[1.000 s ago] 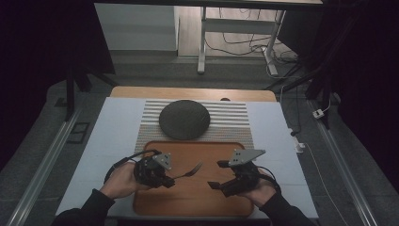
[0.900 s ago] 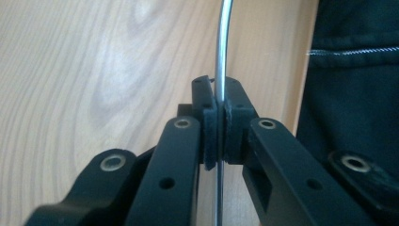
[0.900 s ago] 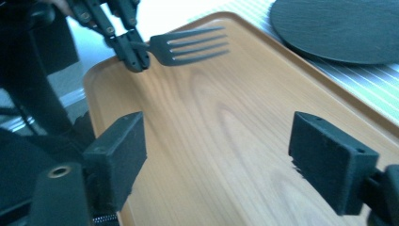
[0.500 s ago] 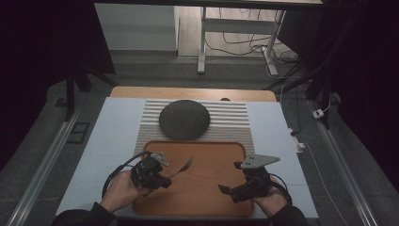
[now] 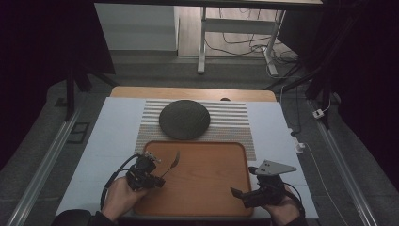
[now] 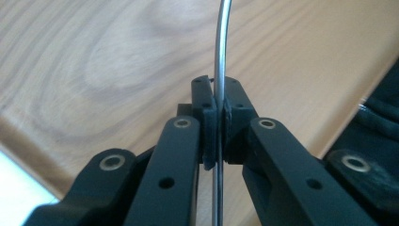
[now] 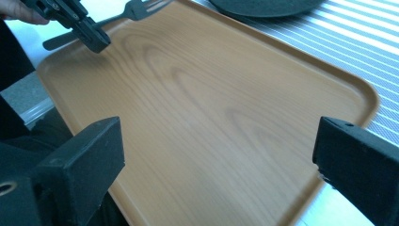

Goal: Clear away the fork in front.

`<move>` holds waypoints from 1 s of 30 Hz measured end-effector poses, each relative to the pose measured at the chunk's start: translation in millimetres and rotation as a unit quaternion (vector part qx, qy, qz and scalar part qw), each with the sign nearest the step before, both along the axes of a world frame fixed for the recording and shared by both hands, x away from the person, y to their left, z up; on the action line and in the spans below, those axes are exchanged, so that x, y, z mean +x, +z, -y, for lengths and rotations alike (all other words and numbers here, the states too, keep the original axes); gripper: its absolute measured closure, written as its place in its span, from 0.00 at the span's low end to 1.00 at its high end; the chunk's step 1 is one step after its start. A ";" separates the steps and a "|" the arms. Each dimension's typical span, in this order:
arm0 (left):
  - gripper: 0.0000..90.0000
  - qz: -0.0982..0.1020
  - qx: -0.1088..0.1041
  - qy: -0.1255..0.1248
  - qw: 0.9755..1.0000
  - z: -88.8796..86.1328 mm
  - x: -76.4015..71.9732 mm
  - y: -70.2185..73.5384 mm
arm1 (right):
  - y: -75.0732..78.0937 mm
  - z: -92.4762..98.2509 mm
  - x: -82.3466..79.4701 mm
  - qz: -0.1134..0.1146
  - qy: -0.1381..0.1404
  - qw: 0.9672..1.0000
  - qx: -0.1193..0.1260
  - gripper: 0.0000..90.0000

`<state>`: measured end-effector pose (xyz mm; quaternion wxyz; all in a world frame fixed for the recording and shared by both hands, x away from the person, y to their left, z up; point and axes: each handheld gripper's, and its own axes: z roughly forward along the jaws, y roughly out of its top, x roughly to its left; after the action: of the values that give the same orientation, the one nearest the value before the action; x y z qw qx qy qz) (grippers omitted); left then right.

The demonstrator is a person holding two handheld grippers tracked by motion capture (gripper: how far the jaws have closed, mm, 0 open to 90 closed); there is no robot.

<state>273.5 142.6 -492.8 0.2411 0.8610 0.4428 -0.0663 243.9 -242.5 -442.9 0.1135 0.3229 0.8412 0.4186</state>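
Right hand-held gripper [image 5: 241, 195] retreated, open | left hand-held gripper [image 5: 157, 180] clamps one fork [image 5: 173, 162]

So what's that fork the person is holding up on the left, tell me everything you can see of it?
The fork is slim, dark grey metal, with its tines toward the dark round plate. The left gripper is shut on its handle: in the left gripper view the thin, curved handle runs edge-on between the closed jaws. It sits over the near left part of the wooden tray. Whether it is lifted off the tray cannot be told.
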 end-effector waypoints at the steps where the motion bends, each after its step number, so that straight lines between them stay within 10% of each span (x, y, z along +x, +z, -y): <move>1: 0.95 -0.003 0.002 0.006 1.000 -0.4 0.4 -1.7 | -0.7 3.3 -1.3 0.000 -0.007 1.000 -0.002 0.03; 11: 0.94 -0.019 0.028 0.042 0.999 1.9 8.5 -16.5 | -2.8 10.5 -1.3 -0.004 -0.017 1.000 -0.001 0.03; 20: 0.79 -0.024 0.004 0.041 0.999 -1.9 10.5 -15.7 | -4.3 13.4 -1.4 -0.009 -0.018 1.000 -0.004 0.03; 25: 0.77 0.006 -0.013 0.030 0.999 -3.1 11.8 -3.7 | -3.6 17.3 -1.2 -0.011 -0.026 1.000 0.000 0.03; 30: 0.98 0.035 -0.024 -0.010 0.999 8.7 16.1 3.2 | -3.7 19.3 -1.4 -0.013 -0.029 0.999 0.005 0.03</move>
<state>289.6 133.9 -489.6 0.2765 0.8612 0.4235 -0.0496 242.5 -261.8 -446.6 0.1128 0.3533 0.8309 0.4148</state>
